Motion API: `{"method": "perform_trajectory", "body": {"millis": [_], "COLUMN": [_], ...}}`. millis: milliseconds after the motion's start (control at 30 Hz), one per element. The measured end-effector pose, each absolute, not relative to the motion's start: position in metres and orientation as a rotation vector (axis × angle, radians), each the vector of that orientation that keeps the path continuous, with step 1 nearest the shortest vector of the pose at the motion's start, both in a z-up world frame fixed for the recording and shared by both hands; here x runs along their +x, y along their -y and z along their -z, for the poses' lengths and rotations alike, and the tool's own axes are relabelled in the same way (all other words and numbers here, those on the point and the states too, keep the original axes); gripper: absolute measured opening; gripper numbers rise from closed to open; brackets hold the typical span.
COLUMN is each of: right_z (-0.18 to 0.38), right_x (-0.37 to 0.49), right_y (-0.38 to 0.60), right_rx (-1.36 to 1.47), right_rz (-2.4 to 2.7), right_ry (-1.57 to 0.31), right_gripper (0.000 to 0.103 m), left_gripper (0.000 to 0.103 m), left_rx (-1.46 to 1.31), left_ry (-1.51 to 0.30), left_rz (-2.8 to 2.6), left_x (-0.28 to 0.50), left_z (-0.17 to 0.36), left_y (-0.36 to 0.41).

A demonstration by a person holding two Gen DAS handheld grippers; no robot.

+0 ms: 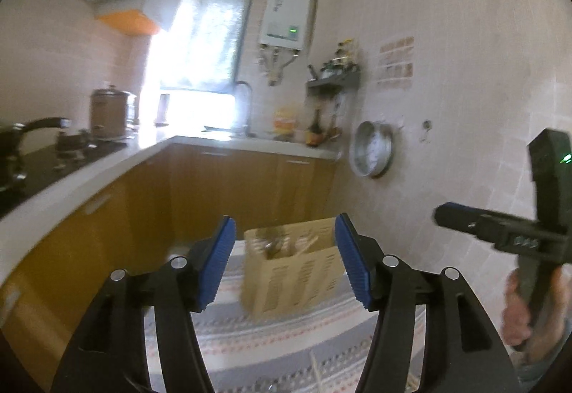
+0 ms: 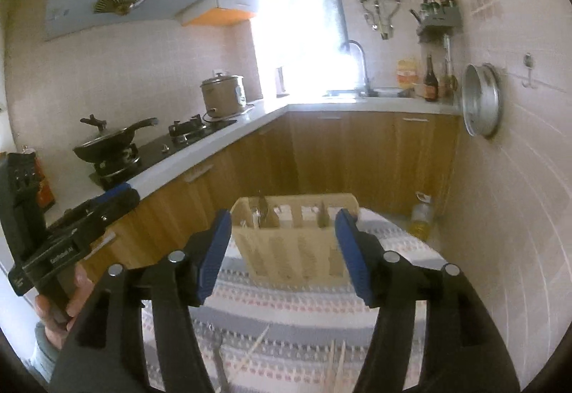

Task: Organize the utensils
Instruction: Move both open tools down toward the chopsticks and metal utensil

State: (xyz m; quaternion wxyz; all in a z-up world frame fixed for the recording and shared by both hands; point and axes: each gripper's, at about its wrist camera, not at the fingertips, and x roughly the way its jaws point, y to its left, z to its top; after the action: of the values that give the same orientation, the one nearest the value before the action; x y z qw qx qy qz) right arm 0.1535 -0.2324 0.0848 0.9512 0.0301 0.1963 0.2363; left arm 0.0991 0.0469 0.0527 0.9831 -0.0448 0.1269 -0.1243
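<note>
Utensil box point(image 2: 296, 242) on patterned tablecloth point(image 2: 286, 321)

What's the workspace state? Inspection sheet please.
Surface: table under a striped cloth.
Job's things: beige holder stands upright at the far side, utensils in its slots; chopsticks lie loose on the cloth near the camera.
Clutter: oil bottle beyond the table's right edge.
Grippers: left gripper open, empty; right gripper open, empty; both short of the holder.
Cables: nothing seen.
Surroundings: kitchen; wok on the stove, cooker on the counter, pan hung on the wall.
</note>
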Motion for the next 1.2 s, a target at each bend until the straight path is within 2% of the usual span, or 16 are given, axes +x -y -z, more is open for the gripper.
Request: {"method": "perform_trajectory", "body": {"millis": [133,267,467,667,867,1033,1100,1200], "right_z": [-0.087,-0.087,-0.076,-0.049,-0.014,0.015,0.026,0.042], "right_x": [0.127,0.109,0.104,0.113,0.121,0.134,0.139,0.146], "right_y": [0.247,0.258,0.267,0.272,0.271,0.272,0.273,0.272], "right_rx": [0.083,0.102,0.117,0.157,0.142,0.152,0.154,0.156], "right_rz": [-0.485,-0.482,-0.463,-0.481,-0.468,-0.466,-0.464,-0.46], "right_ry": [-0.392,-0.38,-0.429,-0.537,-0.632,-0.708,-0.735,-0.774], "right_gripper": [0.057,0.057,0.057,0.057,0.057,0.057,0.057,0.057], "left_gripper": [0.058,0.066,0.066,0.069,0.074,0.068,0.062,0.06], "left_rx": [-0.052,-0.011,0.071,0.049,-0.047,-0.193,-0.228,-0.296], "left_ry": [-0.224,-0.182,-0.157,-0.214,-0.406,-0.601,-0.668,-0.742], "left_rz": [0.191,0.17,0.141,0.125,0.094,0.129,0.143,0.163], "left_x": [0.066,0.039,0.012,0.011,0.024,0.052,0.061,0.073], "left_z": [-0.062,-0.071,-0.074,-0.06,-0.014,0.036,0.054,0.074], "left_y": [-0.036,-0.024,-0.006,-0.013,-0.049,-0.079,-0.085,-0.092]}}
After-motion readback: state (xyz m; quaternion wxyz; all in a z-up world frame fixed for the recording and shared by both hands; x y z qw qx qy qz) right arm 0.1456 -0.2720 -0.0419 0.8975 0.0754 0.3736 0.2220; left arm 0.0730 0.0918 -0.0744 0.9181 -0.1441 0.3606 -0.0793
